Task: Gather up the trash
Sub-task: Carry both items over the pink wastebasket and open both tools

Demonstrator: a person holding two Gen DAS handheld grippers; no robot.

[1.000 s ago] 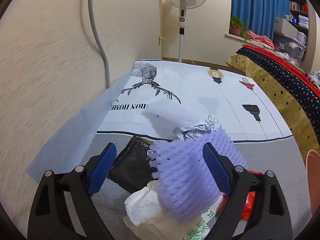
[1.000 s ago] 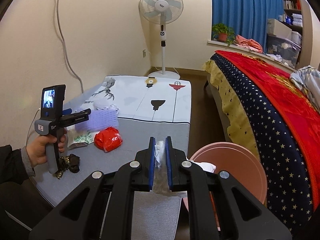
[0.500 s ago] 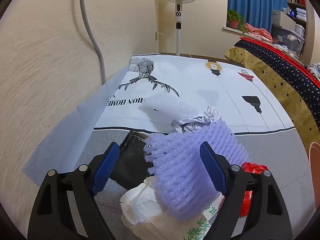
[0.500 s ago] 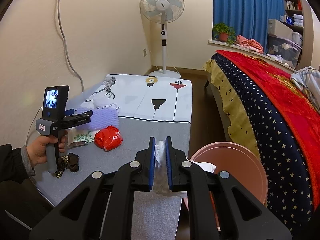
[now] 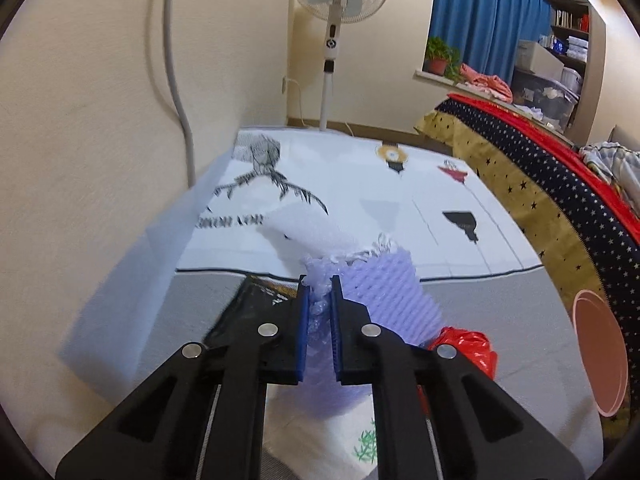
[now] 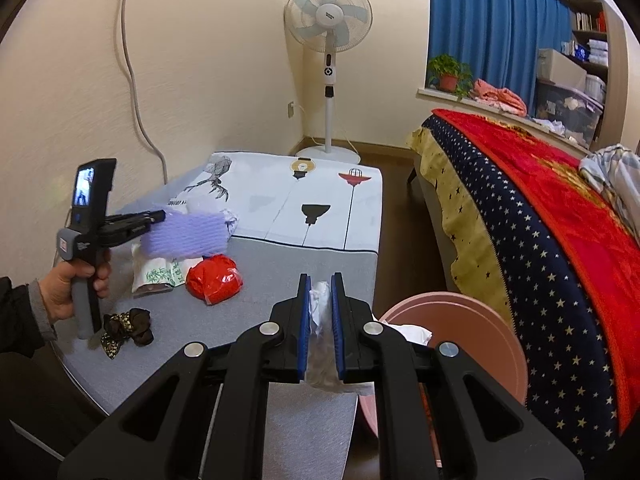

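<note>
- Your left gripper (image 5: 319,300) has just been closing, and its blue pads now pinch one end of the purple foam fruit net (image 5: 384,300); the net is squeezed between them
- In the right wrist view that net (image 6: 186,236) hangs clear above the grey tabletop (image 6: 280,280), its long axis running level and away from the left gripper (image 6: 158,216) toward the table's middle
- Your right gripper (image 6: 320,300) is clamped narrow on a crumpled white tissue (image 6: 320,344), held near the table's right edge
- The pink bin (image 6: 460,320) stands on the floor just beside that edge, between table and bed, directly ahead of the right gripper and well apart from the left
- Judgement: the right hand is the nearer to the bin; the left must carry the net across the table to the right, over the red plastic bag (image 6: 214,278)
- Left on the table: the printed paper packet (image 6: 154,276) and a dark wrapper (image 6: 128,326) beside your left hand (image 6: 74,284)
</note>
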